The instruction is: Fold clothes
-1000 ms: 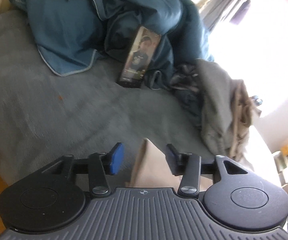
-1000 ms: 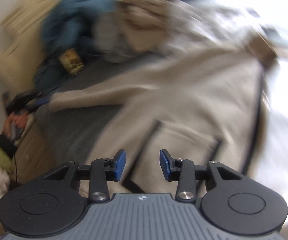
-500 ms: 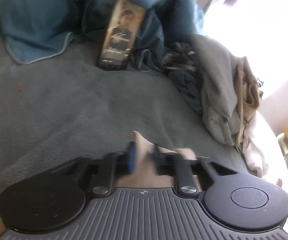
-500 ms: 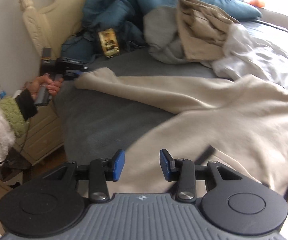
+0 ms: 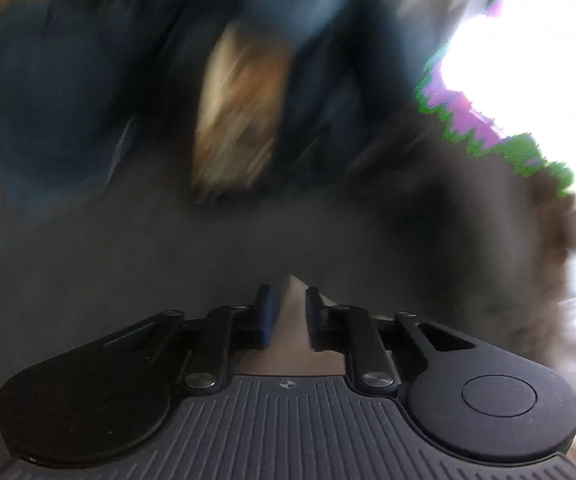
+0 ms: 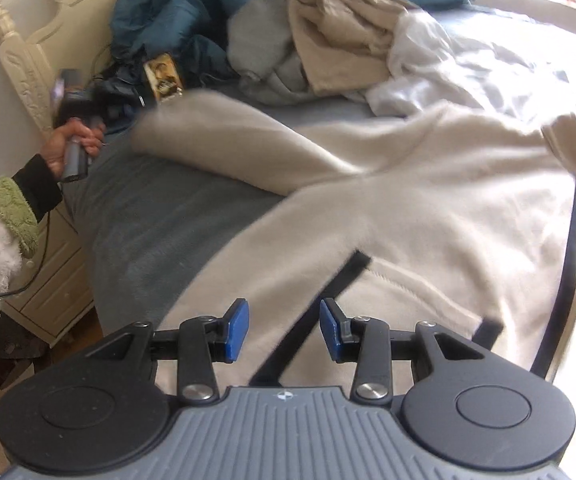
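Note:
A beige fleece jacket [image 6: 427,220] with black trim lies spread on the grey bed [image 6: 148,232]. Its long sleeve [image 6: 228,136] stretches left toward my left gripper [image 6: 80,96], which a hand [image 6: 76,136] holds near the headboard. The left wrist view is heavily blurred. There my left gripper [image 5: 288,292] has the sleeve's tip [image 5: 289,320] filling the narrow gap between its jaws, which are opening slightly. My right gripper [image 6: 284,312] is open over the jacket's front, with nothing between its pads and a black trim strip [image 6: 351,268] beneath.
A blue duvet [image 6: 192,4] is heaped at the head of the bed. A grey and tan clothes pile [image 6: 327,32] and white cloth [image 6: 447,68] lie behind the jacket. A picture box [image 6: 164,74] leans there. A cream headboard [image 6: 20,52] and nightstand [image 6: 48,280] are at the left.
My left gripper shut on the sleeve tip and swept forward toward the duvet and picture box, dragging the sleeve end along. My right gripper stayed open over the jacket front.

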The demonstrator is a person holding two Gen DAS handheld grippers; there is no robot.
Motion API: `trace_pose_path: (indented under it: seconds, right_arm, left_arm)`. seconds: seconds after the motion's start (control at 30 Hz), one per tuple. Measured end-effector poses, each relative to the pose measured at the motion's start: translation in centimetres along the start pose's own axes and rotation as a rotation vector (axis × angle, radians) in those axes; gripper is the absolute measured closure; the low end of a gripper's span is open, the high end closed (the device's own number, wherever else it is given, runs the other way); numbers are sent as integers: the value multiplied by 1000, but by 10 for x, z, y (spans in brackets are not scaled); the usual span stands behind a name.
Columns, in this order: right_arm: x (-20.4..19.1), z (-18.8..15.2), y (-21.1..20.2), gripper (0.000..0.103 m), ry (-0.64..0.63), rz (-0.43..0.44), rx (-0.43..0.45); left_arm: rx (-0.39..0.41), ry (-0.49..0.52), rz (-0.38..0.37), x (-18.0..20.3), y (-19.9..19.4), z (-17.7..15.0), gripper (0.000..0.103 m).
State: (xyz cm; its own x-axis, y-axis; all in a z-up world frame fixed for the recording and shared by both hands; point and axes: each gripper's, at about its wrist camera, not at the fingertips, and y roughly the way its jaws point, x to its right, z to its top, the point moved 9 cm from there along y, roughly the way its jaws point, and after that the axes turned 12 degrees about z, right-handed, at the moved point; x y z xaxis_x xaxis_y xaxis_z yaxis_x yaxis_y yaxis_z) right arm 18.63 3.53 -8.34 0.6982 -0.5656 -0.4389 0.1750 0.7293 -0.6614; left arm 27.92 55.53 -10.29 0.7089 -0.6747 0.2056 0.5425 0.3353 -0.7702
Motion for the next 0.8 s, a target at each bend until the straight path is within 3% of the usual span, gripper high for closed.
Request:
trace_pose_path:
  seconds: [0.03, 0.1, 0.17, 0.3, 0.47, 0.53, 0.63, 0.8]
  right_arm:
    - [1, -2, -1, 61, 9, 4, -1]
    - [2, -5, -2, 61, 17, 10, -3]
    - [3, -9, -4, 61, 9, 11, -6]
    - [3, -12, -6, 61, 28, 31, 9]
    - [-1, -16, -8, 61, 75, 65, 30]
    - [-3, -18, -11, 61, 86, 72, 40]
    - [-8, -19, -18, 61, 103, 80, 65]
    - [-15, -14, -26, 61, 68, 54, 101]
  left_arm:
    - [2, -55, -14, -8, 3, -1, 85]
    - [40, -175, -66, -26, -5, 3, 69]
    - [73, -244, -95, -46, -20, 8, 66]
    - [84, -223, -156, -62, -59, -6, 66]
    - [-7, -247, -342, -54, -82, -52, 66]
    - [-54, -252, -378, -39, -76, -73, 66]
    - [-89, -274, -362, -21, -57, -92, 66]
    - [-34, -426, -421, -14, -40, -83, 67]
